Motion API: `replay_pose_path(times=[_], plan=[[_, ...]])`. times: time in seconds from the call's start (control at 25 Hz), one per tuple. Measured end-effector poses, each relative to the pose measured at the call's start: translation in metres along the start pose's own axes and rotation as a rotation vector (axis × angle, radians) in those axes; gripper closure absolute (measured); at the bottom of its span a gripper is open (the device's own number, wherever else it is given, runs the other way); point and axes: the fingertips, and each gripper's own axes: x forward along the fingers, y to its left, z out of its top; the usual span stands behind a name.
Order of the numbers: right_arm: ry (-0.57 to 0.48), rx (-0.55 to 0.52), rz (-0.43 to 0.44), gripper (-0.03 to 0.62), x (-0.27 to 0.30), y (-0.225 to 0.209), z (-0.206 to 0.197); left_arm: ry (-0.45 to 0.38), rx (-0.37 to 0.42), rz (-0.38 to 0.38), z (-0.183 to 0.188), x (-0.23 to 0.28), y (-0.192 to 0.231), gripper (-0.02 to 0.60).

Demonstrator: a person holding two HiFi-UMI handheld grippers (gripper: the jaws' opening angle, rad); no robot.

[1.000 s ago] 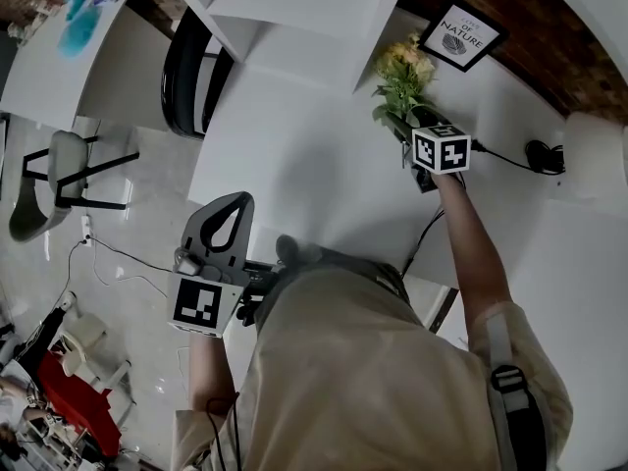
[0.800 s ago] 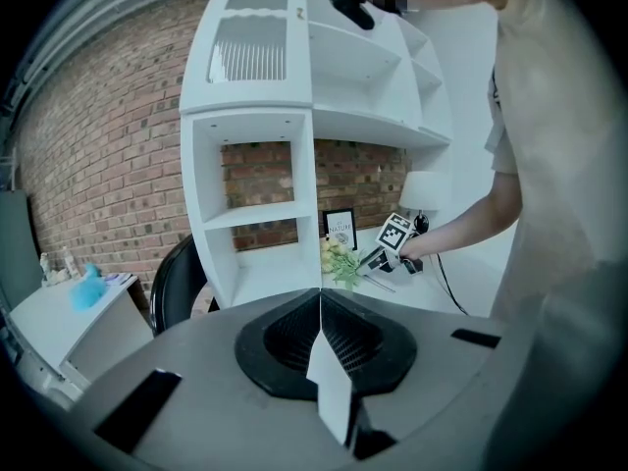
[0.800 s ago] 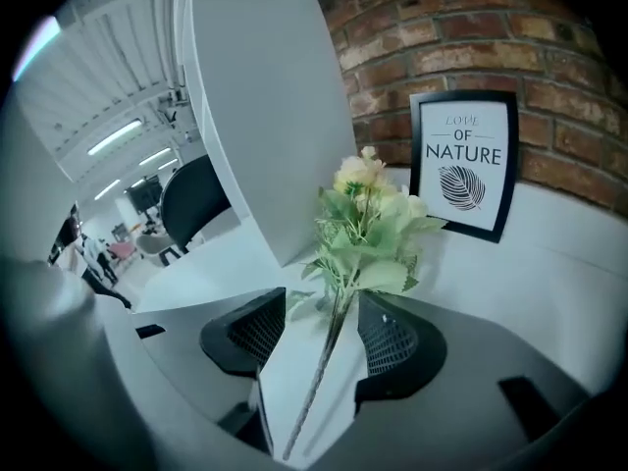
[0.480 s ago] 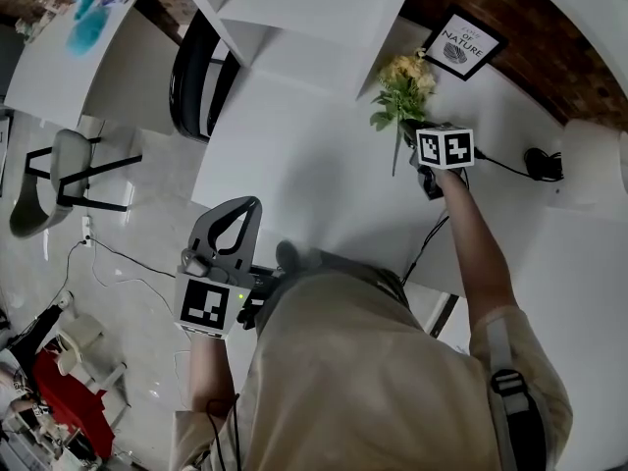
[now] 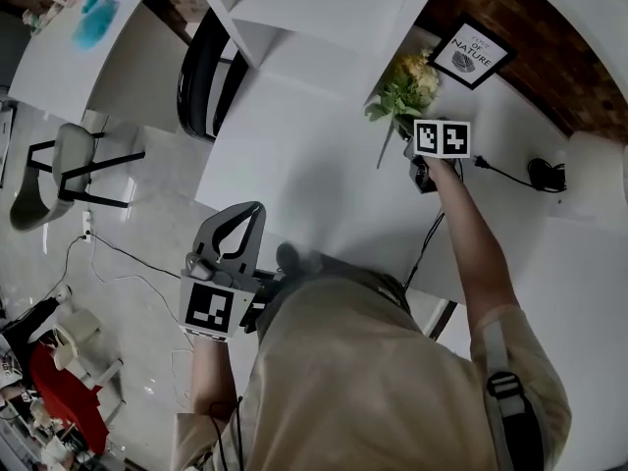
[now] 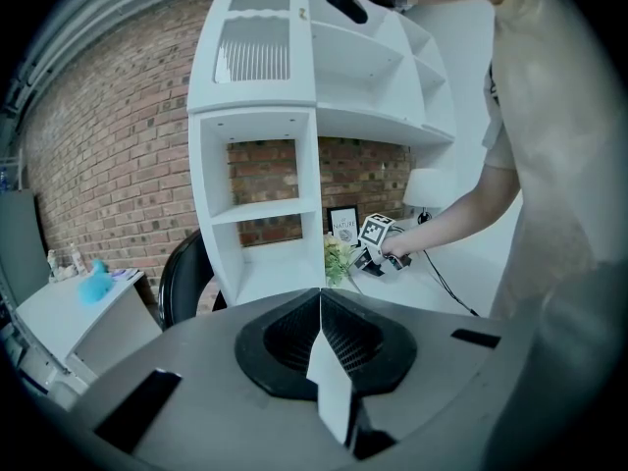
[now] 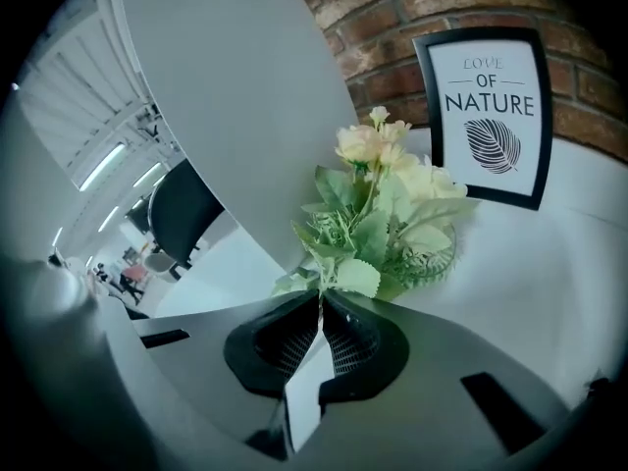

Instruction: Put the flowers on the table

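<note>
One bunch of pale yellow fabric flowers with green leaves (image 7: 388, 209), right gripper (image 7: 319, 298) clamped on its stems, one black-framed leaf print (image 7: 488, 116) behind, left gripper (image 6: 320, 297) closed, empty, one white table (image 5: 294, 155).

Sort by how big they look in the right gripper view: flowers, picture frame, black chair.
1. flowers, nearest the camera, barely ahead
2. picture frame
3. black chair, far off

brick wall (image 6: 98, 165) behind white shelves (image 6: 260, 165), black chair (image 5: 201, 77), pale floor (image 5: 118, 292)
</note>
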Motion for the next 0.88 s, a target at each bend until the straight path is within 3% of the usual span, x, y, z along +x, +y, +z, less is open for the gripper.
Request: replay_pose_path(times=[0.44, 0.48, 0.56, 0.68, 0.88], plan=[[-0.032, -0.097, -0.031, 0.562, 0.013, -0.003, 0.023, 0.01, -0.005, -0.004, -0.002, 0.005, 0.003, 0.571], [-0.033, -0.104, -0.032, 0.546, 0.011, -0.002, 0.023, 0.012, -0.001, -0.006, -0.003, 0.005, 0.003, 0.571], [-0.035, -0.079, -0.03, 0.427, 0.004, 0.0, 0.02, 0.013, 0.008, -0.01, -0.003, 0.006, 0.003, 0.571], [-0.055, -0.021, -0.05, 0.413, -0.008, -0.002, 0.019, 0.013, 0.012, -0.017, -0.003, 0.008, 0.005, 0.571], [-0.013, -0.031, -0.094, 0.413, 0.001, -0.011, 0.014, 0.011, 0.024, -0.034, -0.001, 0.013, 0.001, 0.571]])
